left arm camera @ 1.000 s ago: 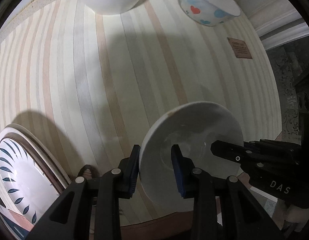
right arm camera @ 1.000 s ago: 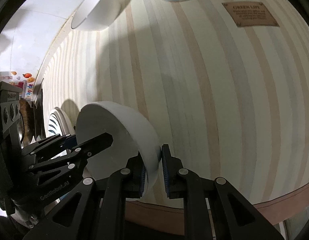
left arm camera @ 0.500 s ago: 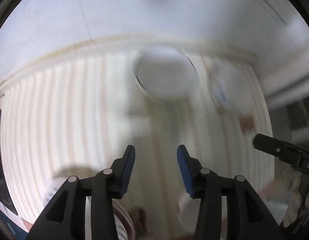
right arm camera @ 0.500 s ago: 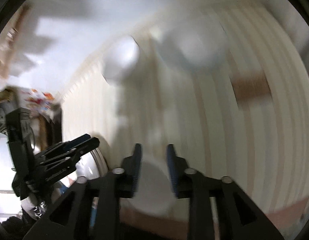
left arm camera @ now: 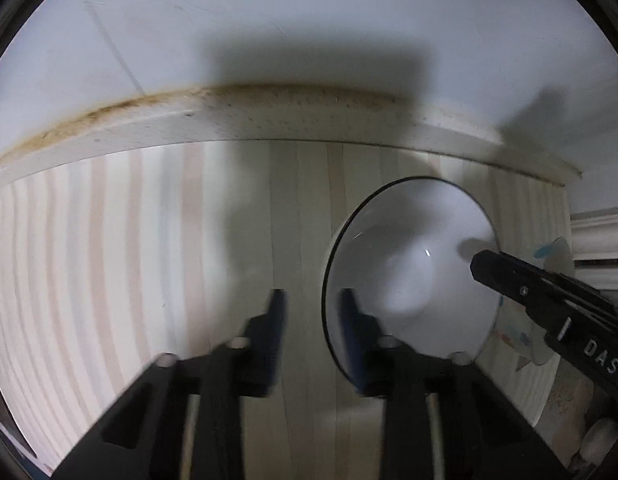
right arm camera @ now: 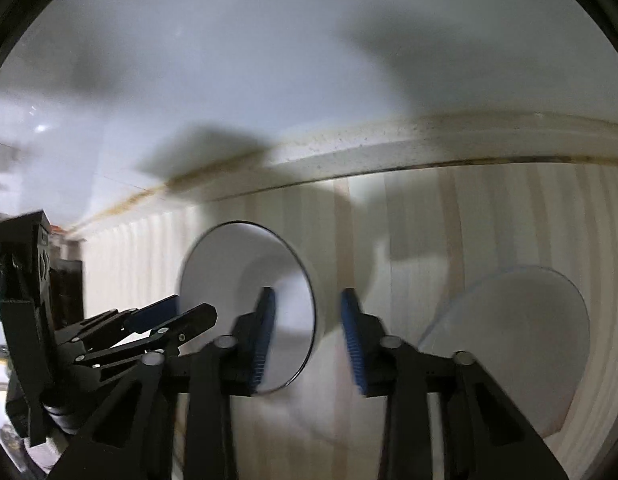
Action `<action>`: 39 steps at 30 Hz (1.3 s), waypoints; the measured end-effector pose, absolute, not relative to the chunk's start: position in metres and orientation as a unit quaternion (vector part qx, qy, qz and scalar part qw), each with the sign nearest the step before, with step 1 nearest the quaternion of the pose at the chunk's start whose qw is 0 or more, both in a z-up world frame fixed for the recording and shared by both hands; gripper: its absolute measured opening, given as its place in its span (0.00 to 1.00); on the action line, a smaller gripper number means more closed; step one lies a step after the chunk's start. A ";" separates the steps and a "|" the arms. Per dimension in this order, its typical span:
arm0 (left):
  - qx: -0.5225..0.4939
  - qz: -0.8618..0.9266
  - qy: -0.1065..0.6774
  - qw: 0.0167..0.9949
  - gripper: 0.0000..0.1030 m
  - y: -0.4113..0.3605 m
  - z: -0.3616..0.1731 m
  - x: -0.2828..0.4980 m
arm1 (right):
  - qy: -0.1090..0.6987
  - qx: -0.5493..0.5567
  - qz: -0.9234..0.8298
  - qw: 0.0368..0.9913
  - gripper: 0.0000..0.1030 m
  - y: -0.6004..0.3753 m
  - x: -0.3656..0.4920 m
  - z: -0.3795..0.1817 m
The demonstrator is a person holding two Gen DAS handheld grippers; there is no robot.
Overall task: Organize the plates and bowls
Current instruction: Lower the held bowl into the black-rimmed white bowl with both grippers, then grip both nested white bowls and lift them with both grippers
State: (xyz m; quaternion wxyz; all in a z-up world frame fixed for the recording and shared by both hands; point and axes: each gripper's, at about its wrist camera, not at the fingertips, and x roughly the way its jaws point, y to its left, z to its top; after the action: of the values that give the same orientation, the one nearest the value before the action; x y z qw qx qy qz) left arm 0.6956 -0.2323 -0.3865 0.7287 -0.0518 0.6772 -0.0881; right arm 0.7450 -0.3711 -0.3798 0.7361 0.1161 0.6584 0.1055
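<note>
Bowls sit on the striped tablecloth [left arm camera: 149, 260], and both grippers hover over them with nothing held. Nearest in the left wrist view, the left gripper [left arm camera: 312, 312] has its jaws spread apart, the right one overlapping the near rim of the dark-rimmed white bowl [left arm camera: 409, 272]. The right gripper [right arm camera: 307, 312] is likewise spread wide, its left finger in front of that same bowl, its right finger over bare cloth. Just right of it lies the patterned bowl [right arm camera: 521, 336], blurred. In the left wrist view this bowl peeks out behind the right gripper's dark finger. Farther back, a speckled ledge [left arm camera: 269, 120] meets the white wall [left arm camera: 309, 20].
</note>
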 end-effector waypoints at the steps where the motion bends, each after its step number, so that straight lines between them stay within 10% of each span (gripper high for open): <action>1: -0.049 -0.089 0.676 0.730 0.19 -0.236 -0.389 0.696 | 0.664 0.111 0.103 0.732 0.14 -0.370 0.745 -0.385; 39: 0.026 -0.184 0.636 0.749 0.16 -0.262 -0.279 0.516 | 0.643 0.148 0.090 0.746 0.08 -0.388 0.551 -0.295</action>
State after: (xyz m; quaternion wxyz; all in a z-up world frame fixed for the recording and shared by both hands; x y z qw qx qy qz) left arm 0.5157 -0.2620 -0.2790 0.7490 0.0256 0.6359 -0.1843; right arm 0.5512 -0.3878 -0.2947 0.7462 0.1476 0.6430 0.0895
